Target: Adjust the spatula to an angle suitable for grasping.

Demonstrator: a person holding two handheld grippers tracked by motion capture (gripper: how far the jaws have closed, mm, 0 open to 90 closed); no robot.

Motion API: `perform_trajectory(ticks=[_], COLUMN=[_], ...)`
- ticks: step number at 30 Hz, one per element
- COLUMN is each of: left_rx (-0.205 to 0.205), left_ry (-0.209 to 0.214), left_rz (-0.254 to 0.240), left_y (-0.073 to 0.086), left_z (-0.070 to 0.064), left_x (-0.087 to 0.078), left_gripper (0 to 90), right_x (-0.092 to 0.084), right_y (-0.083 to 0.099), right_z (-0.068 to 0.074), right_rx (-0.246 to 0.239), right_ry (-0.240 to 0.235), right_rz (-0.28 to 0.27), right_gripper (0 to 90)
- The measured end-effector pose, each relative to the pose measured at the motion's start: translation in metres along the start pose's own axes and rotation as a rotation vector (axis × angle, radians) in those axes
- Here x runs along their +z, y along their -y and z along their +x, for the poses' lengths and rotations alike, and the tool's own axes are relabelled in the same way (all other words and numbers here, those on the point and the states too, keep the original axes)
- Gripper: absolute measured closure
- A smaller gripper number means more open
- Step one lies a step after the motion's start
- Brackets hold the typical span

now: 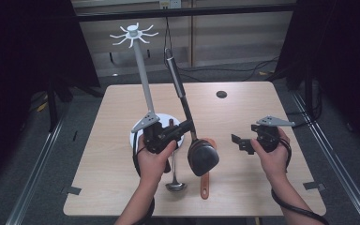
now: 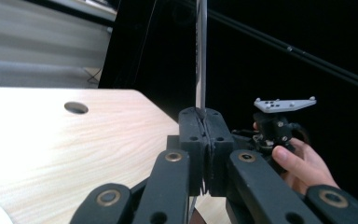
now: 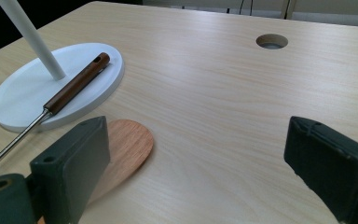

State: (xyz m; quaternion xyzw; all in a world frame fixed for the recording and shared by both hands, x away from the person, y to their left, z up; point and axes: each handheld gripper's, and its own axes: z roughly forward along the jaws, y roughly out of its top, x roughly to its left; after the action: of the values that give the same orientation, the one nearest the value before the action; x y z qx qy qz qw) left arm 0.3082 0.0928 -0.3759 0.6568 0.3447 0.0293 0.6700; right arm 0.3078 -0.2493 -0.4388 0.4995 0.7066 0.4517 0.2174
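Note:
My left gripper (image 1: 183,127) is shut on the thin shaft of a black long-handled utensil (image 1: 202,157). Its broad rounded head hangs low over the table, and its handle (image 1: 172,65) slants up and away. In the left gripper view the pads (image 2: 193,140) pinch that shaft (image 2: 200,70). My right gripper (image 1: 241,143) is open above the table's right half, with nothing between its jaws. The right gripper view looks between them (image 3: 196,140) at a wooden spatula's blade (image 3: 128,142).
A white utensil stand has a round base (image 1: 133,137) and a tilted pole with hooks on top (image 1: 133,32). A steel ladle (image 1: 175,183) rests its wooden handle (image 3: 77,84) on the base (image 3: 18,93). The orange spatula (image 1: 206,185) lies beside it. A hole (image 1: 221,94) marks the far table.

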Motion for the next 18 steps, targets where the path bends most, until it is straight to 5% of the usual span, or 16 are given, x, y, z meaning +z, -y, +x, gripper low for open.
perform_trajectory(ticks=[18], left_rx=[0.047], left_ry=[-0.023], left_rz=[-0.062], left_y=[-0.009], left_z=[0.004], left_x=[-0.025], left_gripper=[88.5], right_x=[-0.003], right_y=[0.0], right_z=[-0.003], right_rx=[0.011], right_ry=[-0.006], right_rz=[-0.009], right_gripper=[6.8])
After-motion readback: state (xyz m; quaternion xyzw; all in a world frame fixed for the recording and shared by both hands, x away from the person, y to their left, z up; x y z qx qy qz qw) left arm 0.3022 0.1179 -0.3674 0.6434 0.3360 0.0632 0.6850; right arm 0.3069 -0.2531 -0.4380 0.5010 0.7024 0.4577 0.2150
